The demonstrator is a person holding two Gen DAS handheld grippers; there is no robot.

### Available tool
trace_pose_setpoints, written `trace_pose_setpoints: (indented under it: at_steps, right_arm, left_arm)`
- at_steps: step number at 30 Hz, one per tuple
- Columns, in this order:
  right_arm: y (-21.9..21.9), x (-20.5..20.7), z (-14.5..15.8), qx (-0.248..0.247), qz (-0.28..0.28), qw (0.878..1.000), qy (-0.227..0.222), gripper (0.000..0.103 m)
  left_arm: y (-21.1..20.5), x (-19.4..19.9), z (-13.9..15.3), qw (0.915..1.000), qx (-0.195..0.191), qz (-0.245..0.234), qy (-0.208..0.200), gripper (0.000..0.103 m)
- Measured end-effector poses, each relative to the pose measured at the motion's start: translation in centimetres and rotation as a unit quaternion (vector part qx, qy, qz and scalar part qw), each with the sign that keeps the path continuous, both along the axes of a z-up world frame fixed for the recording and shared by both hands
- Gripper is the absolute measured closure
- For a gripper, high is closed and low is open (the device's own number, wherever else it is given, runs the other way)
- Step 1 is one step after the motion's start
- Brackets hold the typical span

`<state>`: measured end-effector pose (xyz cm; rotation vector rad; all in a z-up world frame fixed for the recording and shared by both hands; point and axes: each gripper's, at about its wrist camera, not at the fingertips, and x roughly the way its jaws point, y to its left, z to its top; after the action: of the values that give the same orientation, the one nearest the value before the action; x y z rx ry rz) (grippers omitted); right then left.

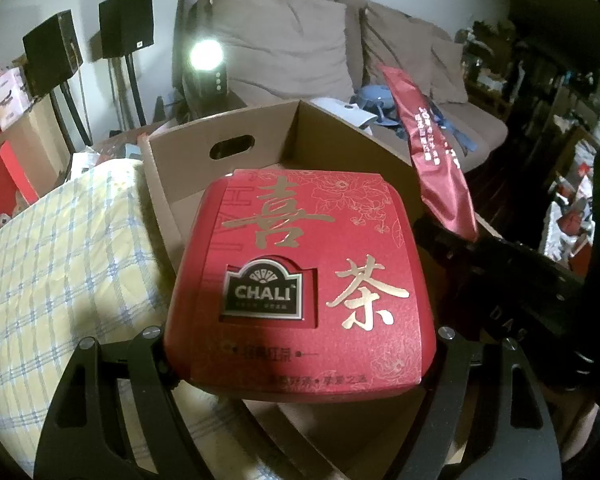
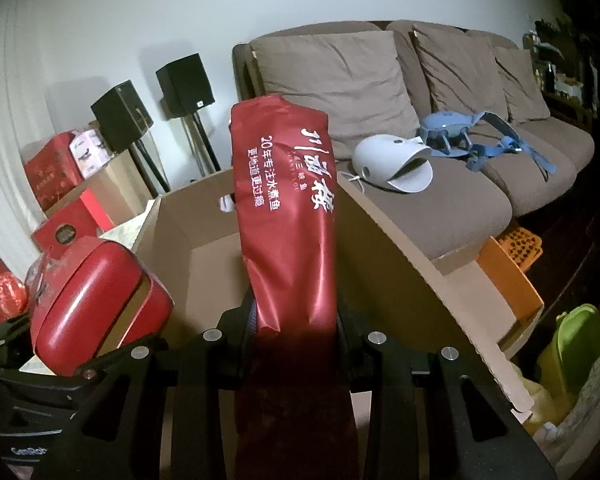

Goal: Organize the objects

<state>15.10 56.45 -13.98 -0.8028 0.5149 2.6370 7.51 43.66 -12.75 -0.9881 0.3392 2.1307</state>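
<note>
**Both grippers loaded at the carton**

My left gripper clamps the red tea box at its near edge, above the open cardboard box. My right gripper pinches the red foil pouch upright over the same cardboard box, beside the sofa.

Cardboard box: floor mostly hidden behind red tea box. Red pouch: lower end cut off by frame edge. Small print on tea box blurred.

both grippers clamped, angled downward
</note>
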Motion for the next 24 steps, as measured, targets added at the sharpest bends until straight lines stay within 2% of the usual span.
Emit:
trace_pose_setpoints:
  at_steps: [9, 24]
  right_arm:
    - [-0.21, -0.13, -0.06, 0.001, 0.003, 1.000, -0.012, 0.070]
    - [-0.39, -0.42, -0.64, 0.001, 0.004, 0.999, -0.033, 0.070]
  left_arm:
    - [-0.17, -0.46, 0.03, 0.9997, 0.010, 0.003, -0.023, 0.024]
    - [0.09, -0.73, 0.19, 0.9991, 0.014, 0.001, -0.039, 0.024]
